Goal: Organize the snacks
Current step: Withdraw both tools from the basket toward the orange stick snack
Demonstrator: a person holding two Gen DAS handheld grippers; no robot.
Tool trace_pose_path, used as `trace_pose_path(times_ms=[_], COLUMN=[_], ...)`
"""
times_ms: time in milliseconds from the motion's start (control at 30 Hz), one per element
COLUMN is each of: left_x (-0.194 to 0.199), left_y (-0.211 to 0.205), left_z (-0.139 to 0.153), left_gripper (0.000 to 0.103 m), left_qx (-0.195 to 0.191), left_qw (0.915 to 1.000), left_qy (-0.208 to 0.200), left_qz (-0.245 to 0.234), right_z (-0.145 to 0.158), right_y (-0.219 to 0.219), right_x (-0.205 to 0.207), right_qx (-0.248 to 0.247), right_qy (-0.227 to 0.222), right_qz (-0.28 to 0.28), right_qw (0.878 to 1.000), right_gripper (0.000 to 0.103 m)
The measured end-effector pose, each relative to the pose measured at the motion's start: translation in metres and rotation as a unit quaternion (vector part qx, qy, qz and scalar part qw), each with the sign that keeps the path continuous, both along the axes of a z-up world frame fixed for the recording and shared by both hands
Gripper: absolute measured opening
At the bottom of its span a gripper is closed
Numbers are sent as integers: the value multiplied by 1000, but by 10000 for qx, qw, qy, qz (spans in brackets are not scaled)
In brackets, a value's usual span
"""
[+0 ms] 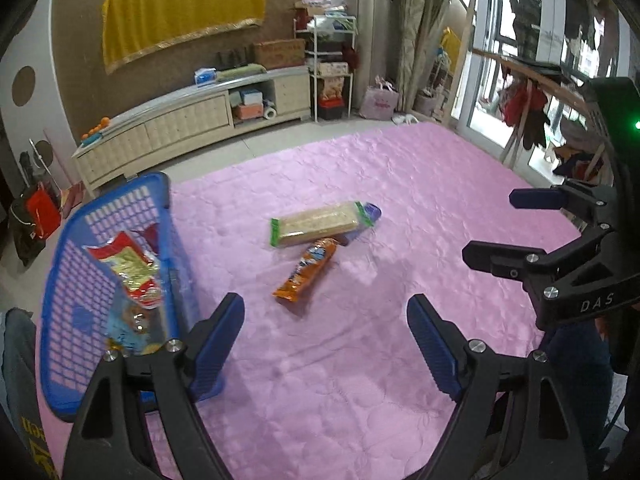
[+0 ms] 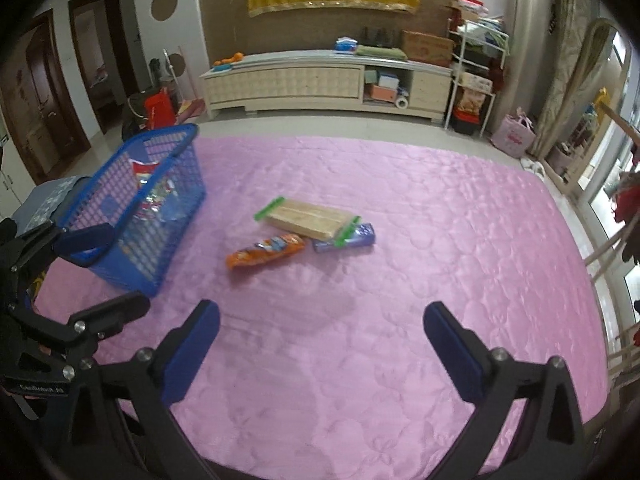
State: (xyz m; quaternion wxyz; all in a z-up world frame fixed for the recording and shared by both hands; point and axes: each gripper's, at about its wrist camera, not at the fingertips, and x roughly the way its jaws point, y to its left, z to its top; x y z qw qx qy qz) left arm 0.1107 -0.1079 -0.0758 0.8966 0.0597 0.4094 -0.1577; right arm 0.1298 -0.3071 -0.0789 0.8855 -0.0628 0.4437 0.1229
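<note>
Orange snack pouch (image 2: 264, 255) nearest: approach low with right gripper (image 2: 322, 322) spread and empty, left gripper (image 1: 326, 320) likewise, then blue basket (image 2: 188, 184).

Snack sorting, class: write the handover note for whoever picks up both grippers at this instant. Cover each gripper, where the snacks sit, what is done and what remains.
Left gripper: open, empty, above the pink blanket beside the blue basket.
Right gripper: open, empty, over bare blanket.
Done: the basket already holds some packets, among them a red and gold one.
Left: three snacks lie together mid-blanket: the cracker pack with green ends, the orange packet and a blue-purple packet partly under the crackers. Move each into the basket.
</note>
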Motion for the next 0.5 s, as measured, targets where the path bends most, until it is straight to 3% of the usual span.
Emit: trace_pose_path(times_ms=[500], left_x=[50], left_y=[-42], left_z=[-52], left_gripper=[82], left_qx=[419], left_qw=[9973], left_qy=[560], left_qz=[-241], right_z=[-56], right_y=[-43], right_x=[31], right_qx=[-59], right_qy=[178], right_qz=[-377], right_qw=[9991], right_gripper=[103])
